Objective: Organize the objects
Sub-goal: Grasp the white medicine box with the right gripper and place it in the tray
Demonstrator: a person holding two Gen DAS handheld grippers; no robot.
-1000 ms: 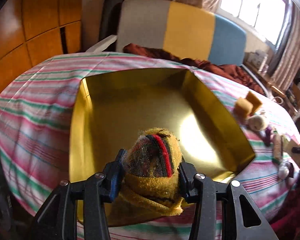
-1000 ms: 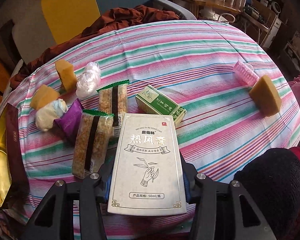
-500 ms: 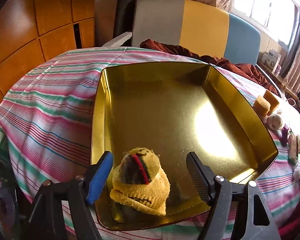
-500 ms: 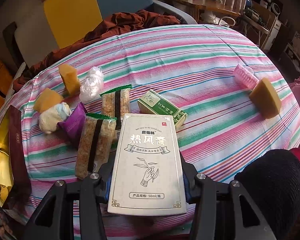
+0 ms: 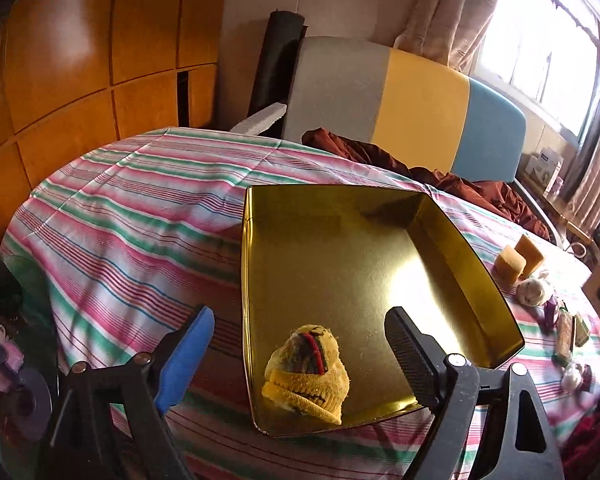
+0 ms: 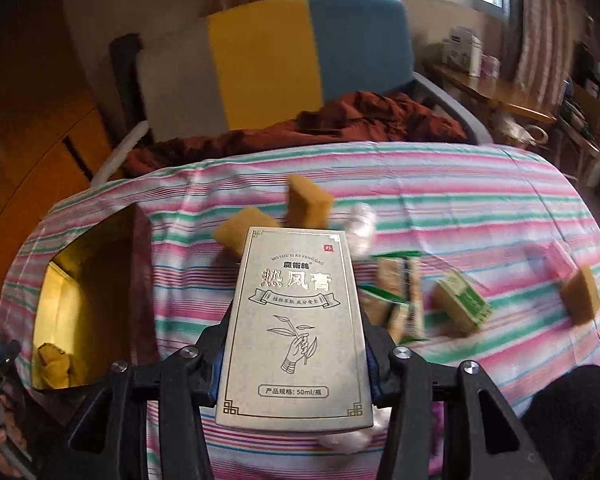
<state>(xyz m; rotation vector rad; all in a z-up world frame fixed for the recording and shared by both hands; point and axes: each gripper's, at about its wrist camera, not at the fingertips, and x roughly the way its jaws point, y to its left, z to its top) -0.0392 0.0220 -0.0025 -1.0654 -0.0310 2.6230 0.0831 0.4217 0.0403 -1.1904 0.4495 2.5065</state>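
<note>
A rolled yellow sock (image 5: 306,370) with a red and green stripe lies free in the near corner of the gold tin tray (image 5: 380,216). My left gripper (image 5: 298,354) hovers just above and behind it, jaws opening wide, pads clear of the sock. In the right wrist view my right gripper (image 6: 296,304) is shut on a pale grey carton (image 6: 296,320) with printed Chinese characters, held above the striped tablecloth. The gold tray (image 6: 80,264) shows at that view's left, with the sock (image 6: 56,364) in it.
On the cloth right of the tray lie yellow sponges (image 6: 308,200), a green box (image 6: 462,304), wrapped snack bars (image 6: 400,292), a white wad (image 6: 362,224) and another sponge (image 6: 580,298). A grey, yellow and blue chair (image 5: 400,108) with brown cloth stands behind the table.
My left gripper let go of the sock, which dropped into the tray, then opened wider and drew back. My right gripper lifted the carton and swung it left toward the tray.
</note>
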